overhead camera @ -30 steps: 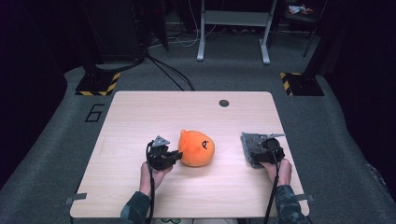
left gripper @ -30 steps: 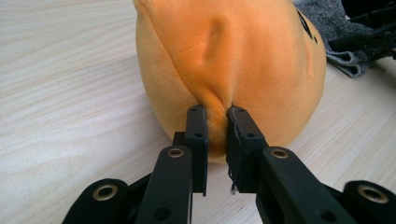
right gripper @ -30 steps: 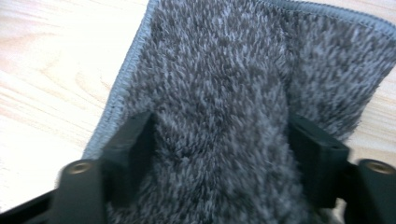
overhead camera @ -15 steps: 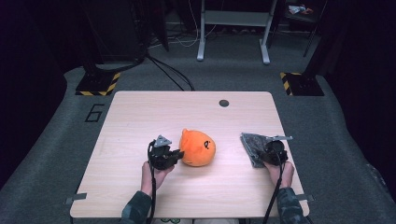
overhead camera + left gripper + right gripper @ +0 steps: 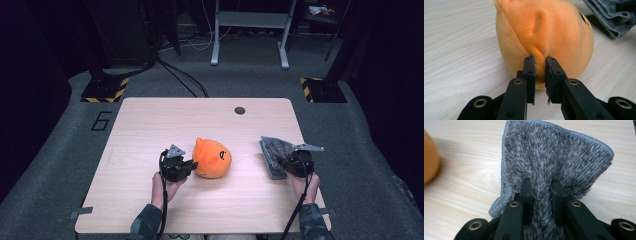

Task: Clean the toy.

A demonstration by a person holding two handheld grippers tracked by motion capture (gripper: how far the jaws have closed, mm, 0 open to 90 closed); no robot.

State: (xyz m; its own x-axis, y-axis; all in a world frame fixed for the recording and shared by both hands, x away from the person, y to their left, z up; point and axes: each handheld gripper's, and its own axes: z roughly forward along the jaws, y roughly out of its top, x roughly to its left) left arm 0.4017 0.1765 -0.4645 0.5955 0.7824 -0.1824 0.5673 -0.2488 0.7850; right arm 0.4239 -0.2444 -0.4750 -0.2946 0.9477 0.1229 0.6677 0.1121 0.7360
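Both grasps made. Left gripper (image 5: 539,72) fingers pinching a fold of the orange plush toy (image 5: 212,158), resting mid-bench (image 5: 150,125). Right gripper (image 5: 541,192) fingers, just closed, clamping the grey fleecy cloth (image 5: 556,157) at the bench's right edge, near corner raised. Left to do, likely: carrying cloth over to toy.

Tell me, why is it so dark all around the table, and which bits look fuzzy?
In the high view, light falls on the table, while the room around sinks into near-black. In the left gripper view, the orange plush is sharp and the grey cloth behind is soft. In the right gripper view, the cloth's fibres look crisp; the plush at the edge is blurred.
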